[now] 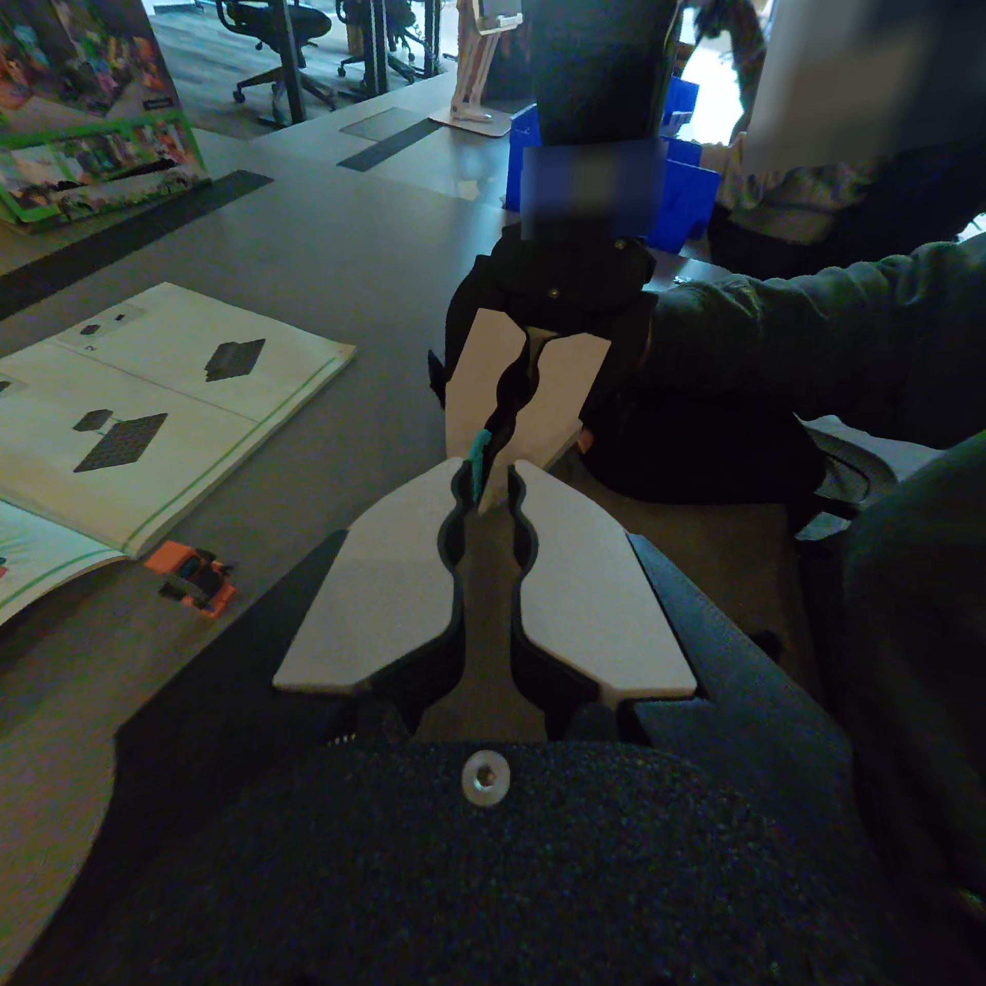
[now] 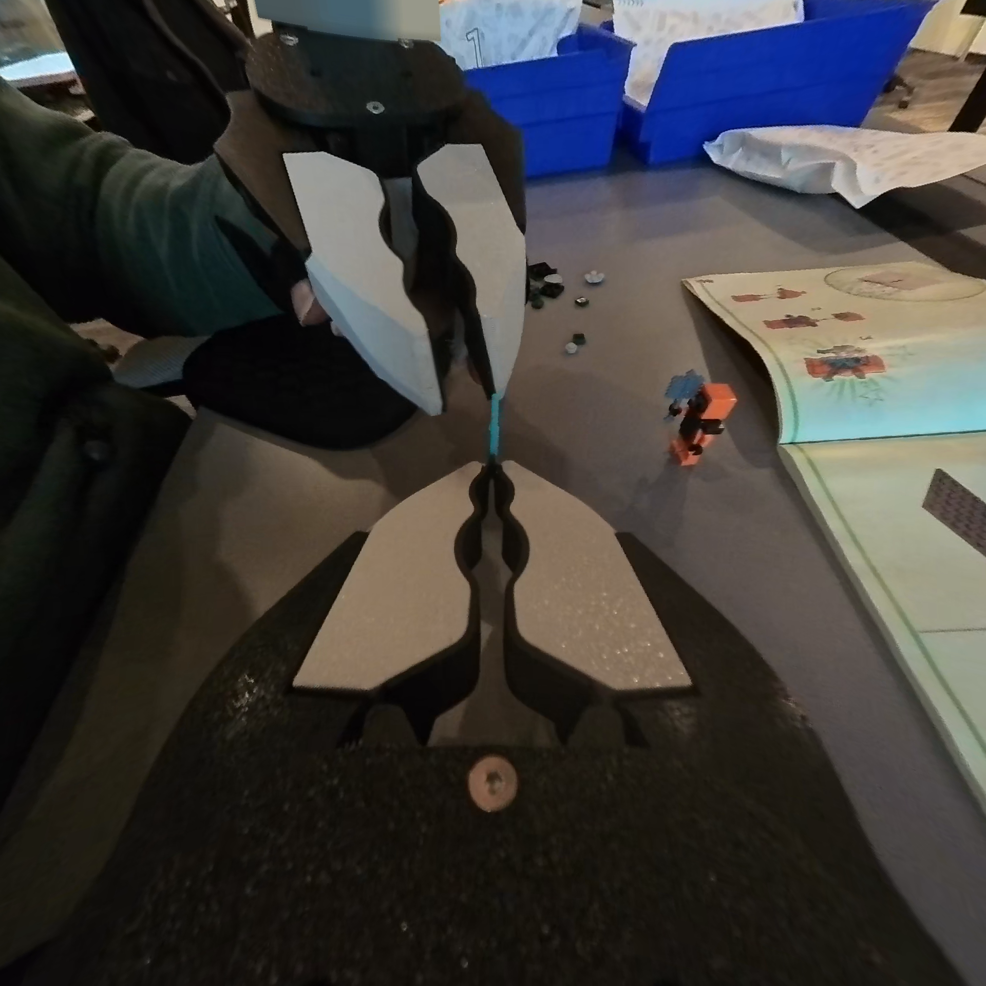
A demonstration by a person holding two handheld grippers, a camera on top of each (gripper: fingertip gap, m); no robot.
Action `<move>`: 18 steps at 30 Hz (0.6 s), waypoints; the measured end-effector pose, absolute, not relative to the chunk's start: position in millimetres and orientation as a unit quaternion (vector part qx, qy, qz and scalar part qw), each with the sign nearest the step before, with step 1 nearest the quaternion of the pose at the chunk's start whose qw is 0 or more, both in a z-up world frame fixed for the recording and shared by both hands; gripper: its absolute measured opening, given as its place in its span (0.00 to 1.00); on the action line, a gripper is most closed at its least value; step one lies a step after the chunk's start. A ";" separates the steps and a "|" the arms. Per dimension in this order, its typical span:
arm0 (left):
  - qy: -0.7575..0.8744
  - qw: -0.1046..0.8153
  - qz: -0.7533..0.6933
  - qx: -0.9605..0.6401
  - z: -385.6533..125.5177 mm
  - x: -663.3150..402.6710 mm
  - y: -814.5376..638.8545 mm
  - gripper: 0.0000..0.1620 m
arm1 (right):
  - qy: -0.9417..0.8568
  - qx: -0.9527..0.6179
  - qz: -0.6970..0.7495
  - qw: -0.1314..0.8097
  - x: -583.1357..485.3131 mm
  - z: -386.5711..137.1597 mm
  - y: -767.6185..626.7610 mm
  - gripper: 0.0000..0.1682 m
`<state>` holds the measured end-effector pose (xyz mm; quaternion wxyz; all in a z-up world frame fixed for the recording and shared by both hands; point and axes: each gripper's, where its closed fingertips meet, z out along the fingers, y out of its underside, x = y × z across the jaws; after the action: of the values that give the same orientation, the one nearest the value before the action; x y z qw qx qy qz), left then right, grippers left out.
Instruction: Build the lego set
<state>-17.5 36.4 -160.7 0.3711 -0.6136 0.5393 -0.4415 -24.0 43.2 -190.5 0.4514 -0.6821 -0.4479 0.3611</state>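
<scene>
both grippers met tip to tip above the table, sharing one thin teal lego piece held edge-on. the right gripper was pinched nearly closed on one end; the left gripper stood slightly parted, the piece against one finger, so whether it truly gripped i could not tell. probably a hand-over, with the orange lego figure and open instruction booklet kept near for reference

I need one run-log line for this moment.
right gripper: shut on teal piece | left gripper: open, at piece's other end | orange model: on table
</scene>
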 end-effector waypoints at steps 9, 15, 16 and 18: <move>0.533 0.387 -0.425 -0.621 -160.6 -22.8 44.3 0.08 | -0.445 -0.673 0.369 0.462 -23.3 -183.6 41.6 0.01; 0.542 0.381 -0.438 -0.607 -158.5 -20.5 36.3 0.08 | -0.450 -0.671 0.371 0.458 -25.7 -184.8 39.2 0.01; 0.543 0.382 -0.438 -0.606 -158.3 -19.7 35.8 0.08 | -0.453 -0.670 0.371 0.456 -26.3 -185.6 38.4 0.01; 0.545 0.385 -0.433 -0.606 -158.8 -17.8 36.3 0.08 | -0.458 -0.670 0.371 0.452 -28.0 -187.2 37.1 0.01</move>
<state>-17.8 36.3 -158.8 0.3854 -0.6056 0.5450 -0.4332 -28.0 37.1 -187.2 0.4519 -0.6701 -0.4575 0.3708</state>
